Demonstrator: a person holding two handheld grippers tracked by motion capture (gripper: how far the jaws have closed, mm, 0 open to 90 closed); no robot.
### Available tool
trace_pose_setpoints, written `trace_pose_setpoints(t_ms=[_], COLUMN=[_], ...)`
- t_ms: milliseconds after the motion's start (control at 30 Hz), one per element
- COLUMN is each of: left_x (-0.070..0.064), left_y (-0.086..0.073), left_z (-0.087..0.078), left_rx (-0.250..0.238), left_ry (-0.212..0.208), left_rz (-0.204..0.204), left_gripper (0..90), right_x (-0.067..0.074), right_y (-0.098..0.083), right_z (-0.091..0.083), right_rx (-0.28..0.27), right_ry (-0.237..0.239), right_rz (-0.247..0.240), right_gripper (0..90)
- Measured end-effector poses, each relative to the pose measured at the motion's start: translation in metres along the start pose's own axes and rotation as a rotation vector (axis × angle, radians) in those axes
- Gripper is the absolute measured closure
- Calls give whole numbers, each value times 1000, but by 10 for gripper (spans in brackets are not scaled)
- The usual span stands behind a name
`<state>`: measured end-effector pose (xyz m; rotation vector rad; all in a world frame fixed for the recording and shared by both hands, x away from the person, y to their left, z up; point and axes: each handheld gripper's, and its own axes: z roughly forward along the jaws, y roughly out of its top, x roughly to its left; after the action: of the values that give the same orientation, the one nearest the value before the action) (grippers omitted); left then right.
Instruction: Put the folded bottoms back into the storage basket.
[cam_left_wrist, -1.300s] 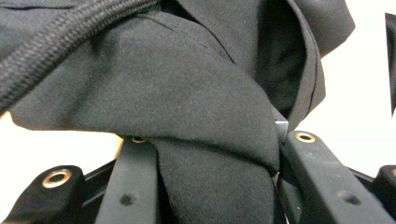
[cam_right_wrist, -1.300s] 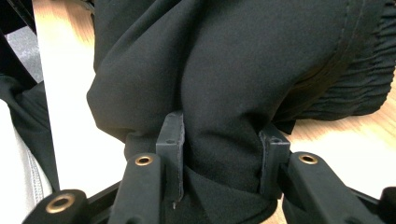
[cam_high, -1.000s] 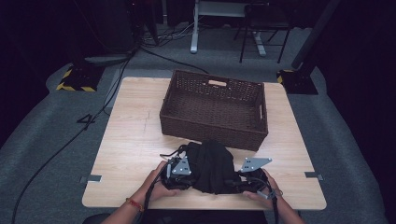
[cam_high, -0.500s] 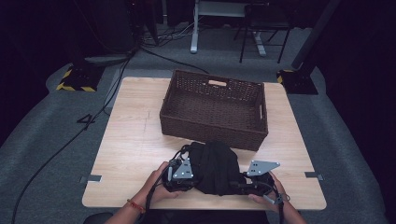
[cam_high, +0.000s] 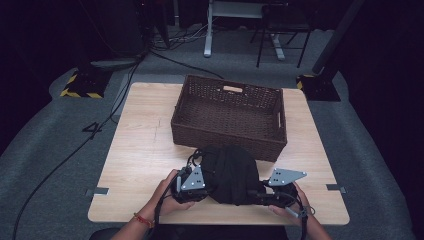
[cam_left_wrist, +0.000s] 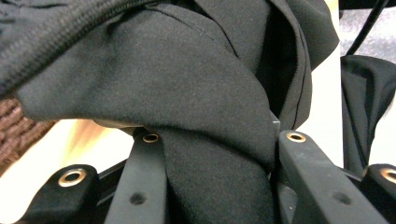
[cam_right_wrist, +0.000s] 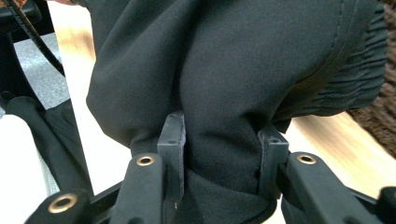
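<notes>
While the black garment (cam_high: 229, 172) sits bunched at the table's (cam_high: 140, 150) near edge, at six o'clock of the wicker basket (cam_high: 230, 117), the left gripper (cam_high: 200, 182) flanks it at nine o'clock and the right gripper (cam_high: 262, 195) at three. Seen from the left gripper view, the jaws pinch a thick fold of its cloth (cam_left_wrist: 210, 154). Across in the right gripper view, the pads (cam_right_wrist: 172, 140) clamp another fold (cam_right_wrist: 219, 154).

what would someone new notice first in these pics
The eye goes first to the bundled black garment near the front edge of the wooden table, pinched from both sides by the left tool and the right tool. Just behind it sits a dark woven basket with nothing visible inside it.
</notes>
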<state>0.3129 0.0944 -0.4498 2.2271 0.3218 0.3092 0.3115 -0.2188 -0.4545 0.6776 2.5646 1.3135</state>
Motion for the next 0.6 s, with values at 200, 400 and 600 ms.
trace_pose_setpoints(t_ms=[200, 400, 600], left_x=[1, 2, 8], left_y=[16, 32, 48], left_z=[-14, -28, -39], left_rx=[-38, -69, -98], left_ry=[10, 27, 41], left_rz=[20, 38, 62], left_gripper=[681, 680, 680], right_x=[3, 5, 5], right_y=[14, 31, 53], right_z=[-16, -29, -45], right_rx=[-30, -50, -71], right_ry=[-21, -37, -65], right_rz=[-9, -26, -55], right_gripper=[628, 628, 627])
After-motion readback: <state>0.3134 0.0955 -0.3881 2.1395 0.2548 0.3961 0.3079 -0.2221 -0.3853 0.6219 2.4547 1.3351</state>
